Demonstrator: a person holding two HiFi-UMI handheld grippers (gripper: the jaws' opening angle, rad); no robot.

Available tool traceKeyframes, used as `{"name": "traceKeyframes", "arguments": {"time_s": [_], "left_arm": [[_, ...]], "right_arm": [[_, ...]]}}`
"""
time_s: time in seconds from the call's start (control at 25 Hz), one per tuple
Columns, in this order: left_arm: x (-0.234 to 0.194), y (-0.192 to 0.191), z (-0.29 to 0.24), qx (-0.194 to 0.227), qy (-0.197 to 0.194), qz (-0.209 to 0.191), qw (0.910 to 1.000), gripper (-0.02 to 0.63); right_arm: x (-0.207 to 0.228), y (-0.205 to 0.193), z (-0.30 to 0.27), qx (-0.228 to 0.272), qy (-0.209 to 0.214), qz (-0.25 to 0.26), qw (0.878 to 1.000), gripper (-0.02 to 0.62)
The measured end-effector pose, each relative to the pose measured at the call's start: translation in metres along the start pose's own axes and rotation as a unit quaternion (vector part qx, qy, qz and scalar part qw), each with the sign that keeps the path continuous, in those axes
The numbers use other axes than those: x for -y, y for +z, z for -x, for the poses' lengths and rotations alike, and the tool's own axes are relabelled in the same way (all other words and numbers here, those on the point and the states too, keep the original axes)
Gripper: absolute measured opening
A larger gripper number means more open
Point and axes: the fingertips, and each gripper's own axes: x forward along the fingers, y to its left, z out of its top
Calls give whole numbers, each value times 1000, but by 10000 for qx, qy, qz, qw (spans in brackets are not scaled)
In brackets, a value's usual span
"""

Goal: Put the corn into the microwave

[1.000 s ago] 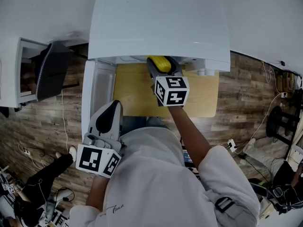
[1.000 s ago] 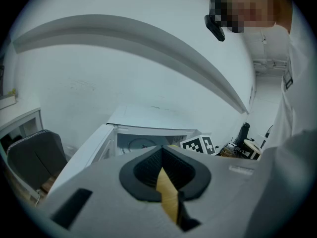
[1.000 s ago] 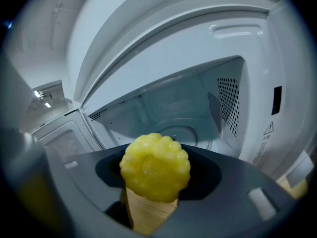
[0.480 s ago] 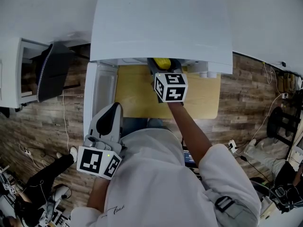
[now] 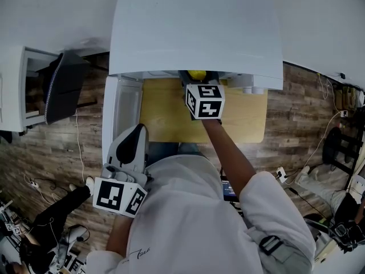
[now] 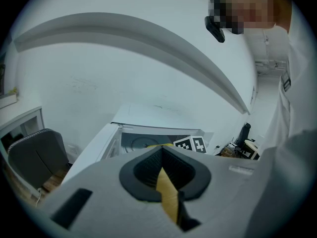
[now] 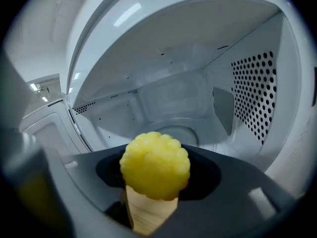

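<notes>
Corn (image 7: 155, 165): a yellow cob seen end-on, clamped between the jaws of the right claw (image 5: 197, 80), at the mouth of the open microwave (image 5: 194, 33). Ahead of that claw we see the white cavity and its round turntable (image 7: 174, 132). To its right is the perforated wall (image 7: 252, 93), to its left the swung-out door (image 5: 122, 110), and below it the yellow worktop (image 5: 165, 116). The left claw (image 5: 136, 131) sits well behind, near the person's chest, jaws pressed together with nothing in them.

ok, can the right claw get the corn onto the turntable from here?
Likely yes: door is open, right claw with corn sits at the cavity mouth, nothing between it and the turntable.
</notes>
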Motion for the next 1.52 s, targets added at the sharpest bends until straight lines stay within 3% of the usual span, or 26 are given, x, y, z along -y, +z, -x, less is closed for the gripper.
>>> {"name": "traceKeyframes", "arguments": {"time_s": [0.84,1.52], "left_arm": [[-4,-4,2,-75,-4,37,10000,-11],[-7,-11,3,-185,-64,28,9998,-11]], "right_arm": [[-5,-4,-23,-53,-58,429,9990,259],[0,-5,-42,-224,-644,1096,9916,259]]}}
